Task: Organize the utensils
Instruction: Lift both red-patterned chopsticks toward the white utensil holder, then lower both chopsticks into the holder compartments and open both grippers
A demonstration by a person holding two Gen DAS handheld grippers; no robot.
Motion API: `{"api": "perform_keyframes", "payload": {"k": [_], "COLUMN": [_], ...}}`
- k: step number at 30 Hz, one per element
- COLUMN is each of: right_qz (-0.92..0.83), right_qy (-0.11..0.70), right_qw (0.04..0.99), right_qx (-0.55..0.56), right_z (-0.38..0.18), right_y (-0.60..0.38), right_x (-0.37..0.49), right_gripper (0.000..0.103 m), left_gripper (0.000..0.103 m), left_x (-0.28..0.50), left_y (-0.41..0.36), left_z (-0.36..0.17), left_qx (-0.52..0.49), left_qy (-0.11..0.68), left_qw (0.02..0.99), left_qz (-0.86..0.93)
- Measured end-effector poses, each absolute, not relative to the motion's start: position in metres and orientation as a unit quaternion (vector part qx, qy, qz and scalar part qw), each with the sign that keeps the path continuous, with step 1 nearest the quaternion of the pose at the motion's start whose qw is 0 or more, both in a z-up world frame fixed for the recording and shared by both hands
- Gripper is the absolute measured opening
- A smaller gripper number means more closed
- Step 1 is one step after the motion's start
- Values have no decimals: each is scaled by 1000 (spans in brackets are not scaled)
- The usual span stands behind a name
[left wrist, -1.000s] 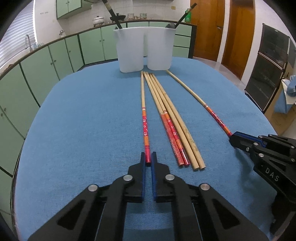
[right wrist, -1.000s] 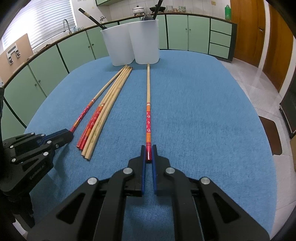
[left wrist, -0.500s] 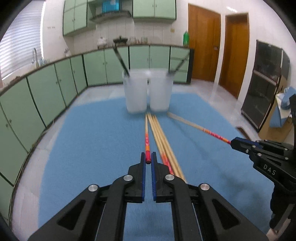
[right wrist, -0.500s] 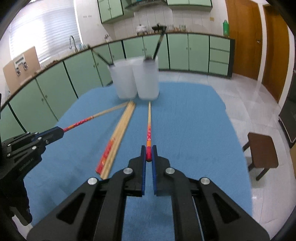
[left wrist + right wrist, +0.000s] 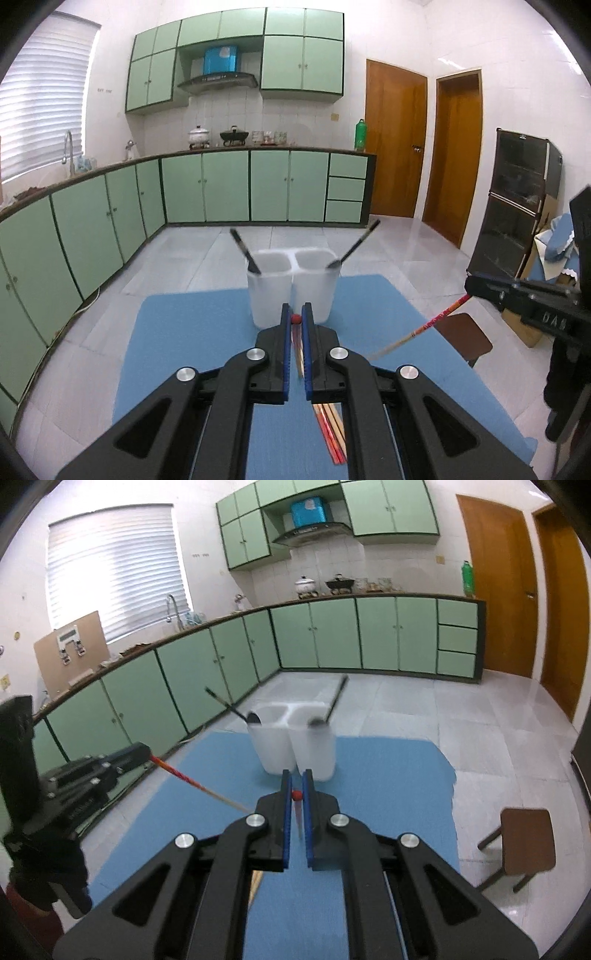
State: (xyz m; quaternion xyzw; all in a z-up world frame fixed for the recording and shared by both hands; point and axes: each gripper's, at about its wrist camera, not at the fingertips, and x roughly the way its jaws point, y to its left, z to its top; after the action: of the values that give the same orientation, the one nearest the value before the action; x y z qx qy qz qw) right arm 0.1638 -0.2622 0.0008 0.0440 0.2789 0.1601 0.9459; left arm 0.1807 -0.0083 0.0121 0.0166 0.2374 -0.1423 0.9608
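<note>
Left gripper [image 5: 296, 318] clamped on red end of one chopstick [image 5: 295, 319]; right gripper [image 5: 296, 794] likewise on another chopstick [image 5: 296, 795]; both off the desk [image 5: 192, 332], shafts trailing down, probably for dropping into white holder [image 5: 291, 291]; spare chopsticks [image 5: 332, 439] lie below on desk.

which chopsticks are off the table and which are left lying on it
Two red-ended chopsticks are lifted: one pinched in the left tool, one in the right tool. The bundle of chopsticks lies flat on the blue table, ungripped.
</note>
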Motion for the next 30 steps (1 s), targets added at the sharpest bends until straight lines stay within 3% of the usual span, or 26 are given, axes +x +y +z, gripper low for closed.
{"api": "perform_keyframes", "payload": {"k": [12,23,30], "right_qz": [187,171,134], "right_qy": [261,173,158], "right_qw": [947,969,978], "right_qx": [11,41,26], "right_z": [64,147,136], "right_y": [-244,-247,-247], "right_x": [208,284,338], "right_gripper": [5,5,5], "left_gripper": [5,5,5], "left_x": [222,280,331], "left_y": [-13,-35,-54], "left_z": [49,134,134], "left_qx": [18,24,41], "left_qy": [218,125,109], "left_qw": [962,978,983], "left_qz": [-164,-166,-144]}}
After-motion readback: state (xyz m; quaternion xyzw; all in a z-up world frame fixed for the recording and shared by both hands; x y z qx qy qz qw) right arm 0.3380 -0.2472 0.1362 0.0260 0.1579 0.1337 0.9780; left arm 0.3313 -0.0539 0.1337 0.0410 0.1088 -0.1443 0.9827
